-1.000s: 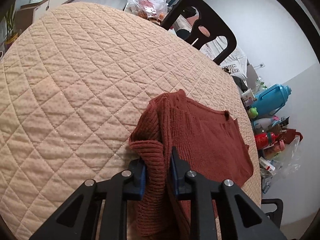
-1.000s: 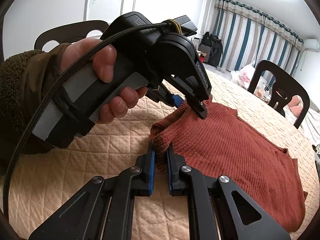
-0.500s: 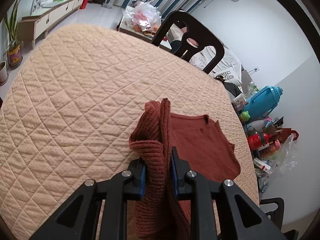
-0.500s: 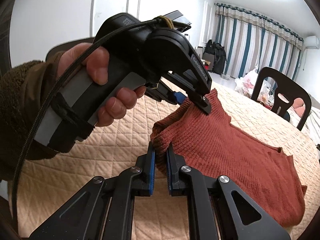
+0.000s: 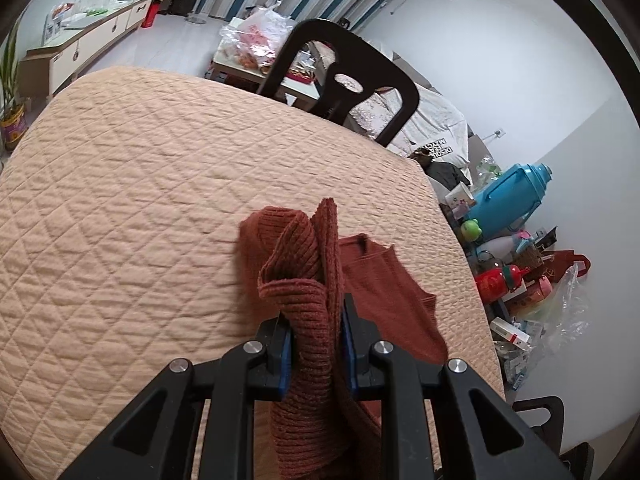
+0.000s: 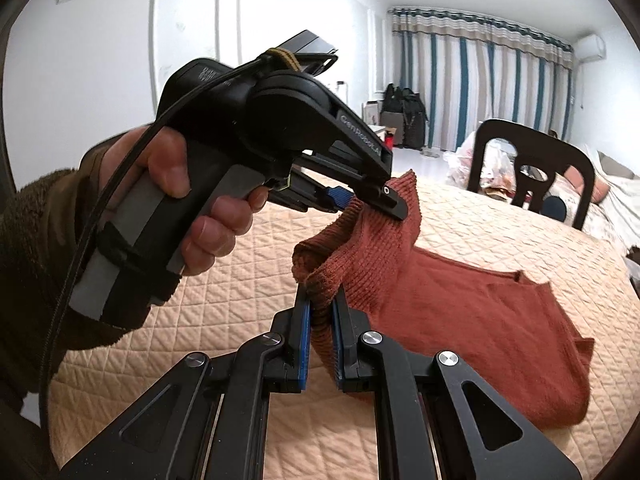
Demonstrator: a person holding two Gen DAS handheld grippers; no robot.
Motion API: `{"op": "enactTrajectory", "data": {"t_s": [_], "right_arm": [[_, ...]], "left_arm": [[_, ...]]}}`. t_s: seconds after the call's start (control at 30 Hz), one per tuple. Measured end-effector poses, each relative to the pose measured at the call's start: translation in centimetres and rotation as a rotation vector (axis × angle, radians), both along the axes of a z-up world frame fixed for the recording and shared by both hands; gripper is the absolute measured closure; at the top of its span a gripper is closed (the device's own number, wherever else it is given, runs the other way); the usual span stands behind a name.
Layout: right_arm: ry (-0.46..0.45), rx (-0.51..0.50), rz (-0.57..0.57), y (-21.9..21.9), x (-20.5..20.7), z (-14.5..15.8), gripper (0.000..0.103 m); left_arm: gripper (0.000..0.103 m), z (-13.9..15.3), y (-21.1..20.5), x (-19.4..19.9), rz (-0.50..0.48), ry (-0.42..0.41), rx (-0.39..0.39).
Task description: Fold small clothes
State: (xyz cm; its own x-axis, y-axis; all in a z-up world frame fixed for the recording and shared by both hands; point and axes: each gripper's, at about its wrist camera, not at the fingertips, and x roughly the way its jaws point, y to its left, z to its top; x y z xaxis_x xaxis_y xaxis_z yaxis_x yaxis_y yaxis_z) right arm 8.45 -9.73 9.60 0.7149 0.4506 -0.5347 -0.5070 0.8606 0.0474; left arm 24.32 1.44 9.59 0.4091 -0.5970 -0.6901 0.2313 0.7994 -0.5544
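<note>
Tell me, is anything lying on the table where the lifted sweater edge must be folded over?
Nothing visible does. Both claws, left and right, grip the rust sweater, and the quilted table cover around it shows bare.

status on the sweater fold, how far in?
Early. Done: both grippers have a grip, the left gripper and the right gripper each clamped on a bunched edge of the sweater. In hand: that edge is lifted off the quilt; the rest lies flat. Left: carry the edge over, lay it down, release. No finished fold shows yet.
</note>
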Motion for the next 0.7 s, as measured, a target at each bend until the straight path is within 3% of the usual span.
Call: {"op": "enactTrajectory", "data": {"t_s": [0.7], "right_arm": [[0.023,0.061,-0.164,-9.0,0.4,1.2,0.094]], "left_arm": [[0.081,1.0,-10.5,1.4,-0.093,-0.005,0.032]]}}
